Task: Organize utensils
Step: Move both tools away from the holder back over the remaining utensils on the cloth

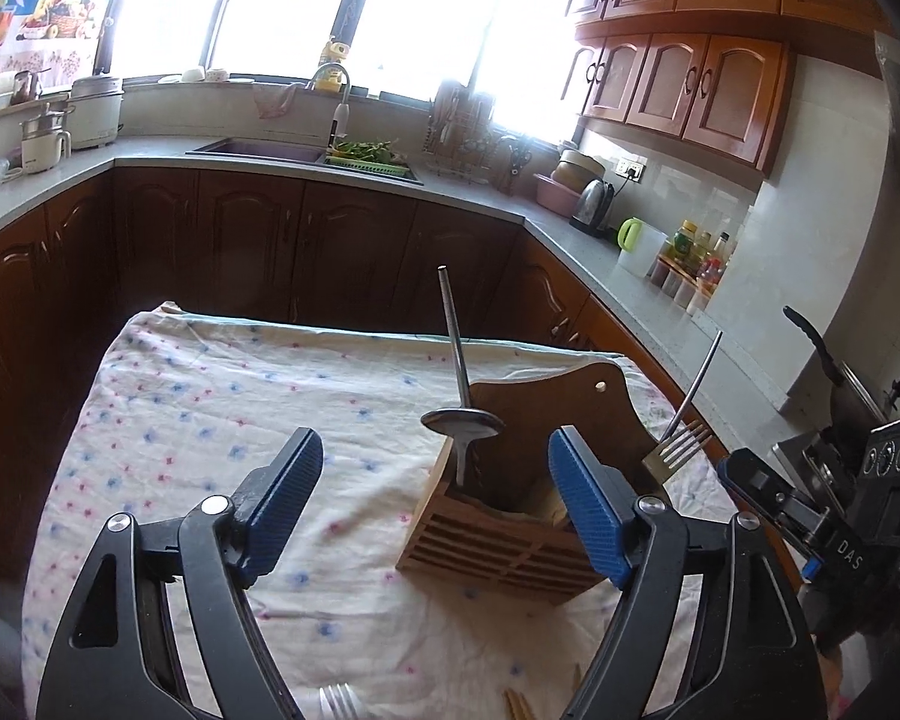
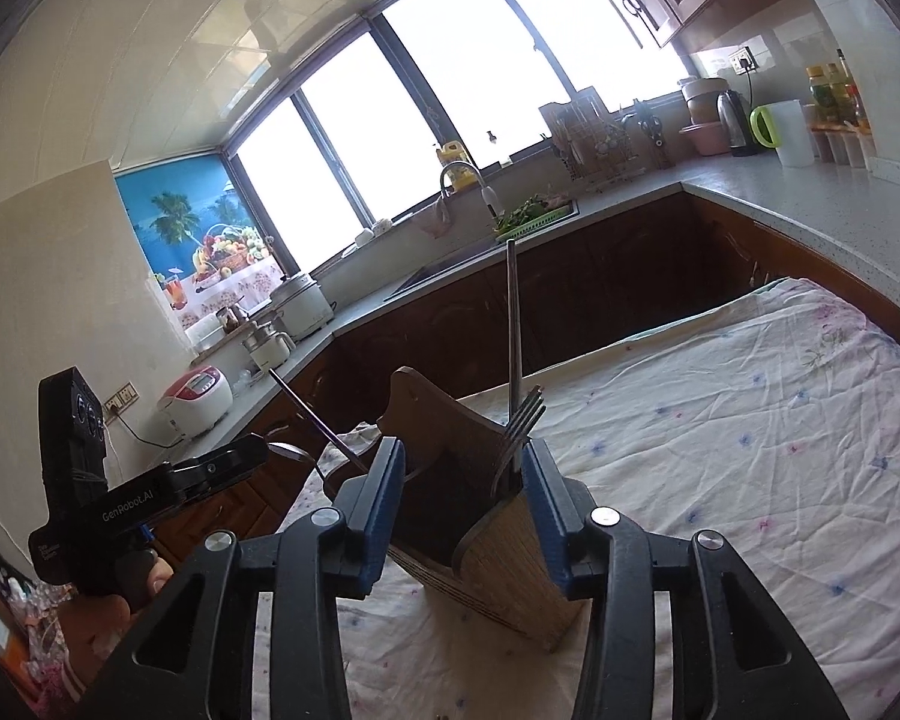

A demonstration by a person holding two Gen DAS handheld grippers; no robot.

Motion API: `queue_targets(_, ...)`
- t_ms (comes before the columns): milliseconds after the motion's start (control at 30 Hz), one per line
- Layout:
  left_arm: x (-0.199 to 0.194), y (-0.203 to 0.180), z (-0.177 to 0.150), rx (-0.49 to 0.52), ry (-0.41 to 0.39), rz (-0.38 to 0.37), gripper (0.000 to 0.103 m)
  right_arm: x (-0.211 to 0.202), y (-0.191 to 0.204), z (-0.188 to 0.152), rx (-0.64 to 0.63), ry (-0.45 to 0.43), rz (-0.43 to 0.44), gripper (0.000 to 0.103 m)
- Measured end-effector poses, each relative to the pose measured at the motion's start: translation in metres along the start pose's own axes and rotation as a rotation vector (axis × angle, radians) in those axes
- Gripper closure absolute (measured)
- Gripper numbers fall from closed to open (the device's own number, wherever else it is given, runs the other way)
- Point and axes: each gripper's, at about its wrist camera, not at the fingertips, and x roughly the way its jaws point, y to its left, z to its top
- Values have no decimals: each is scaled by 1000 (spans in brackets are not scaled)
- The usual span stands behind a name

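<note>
A slatted wooden utensil holder (image 1: 510, 534) (image 2: 510, 564) stands on the cloth-covered table. A spoon (image 1: 463, 423) sits in its left part, bowl up, with a straight metal handle (image 1: 453, 342) rising behind it. A fork (image 1: 678, 447) (image 2: 519, 420) stands tines up at the holder's right side, beside another upright metal handle (image 2: 513, 312). My left gripper (image 1: 433, 444) is open wide in front of the holder with nothing between its pads. My right gripper (image 2: 463, 456) is open, its blue fingers on either side of the holder's top; the fork is close to the right finger.
The table wears a flowered white cloth (image 1: 210, 408). More fork tines (image 1: 339, 702) and wooden chopstick ends (image 1: 519, 708) lie at its near edge. Kitchen counters with a sink (image 1: 258, 150), a kettle (image 1: 594, 207) and bottles ring the table behind.
</note>
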Motion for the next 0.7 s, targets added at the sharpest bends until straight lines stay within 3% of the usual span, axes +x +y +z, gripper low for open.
queue_targets(67, -8, 6, -8, -24, 8, 14, 20, -8, -2, -1, 15, -6, -4, 37)
queue_targets(167, -19, 13, -22, -50, 39, 33, 19, -18, -3, -6, 32, 3, -6, 32)
queue_targets(267, -31, 18, -39, -66, 60, 48, 18, -32, -5, -14, 48, 4, -6, 20)
queue_targets(700, -72, 14, -114, -78, 178, 74, 18, -101, -9, -60, 67, 64, -85, 7)
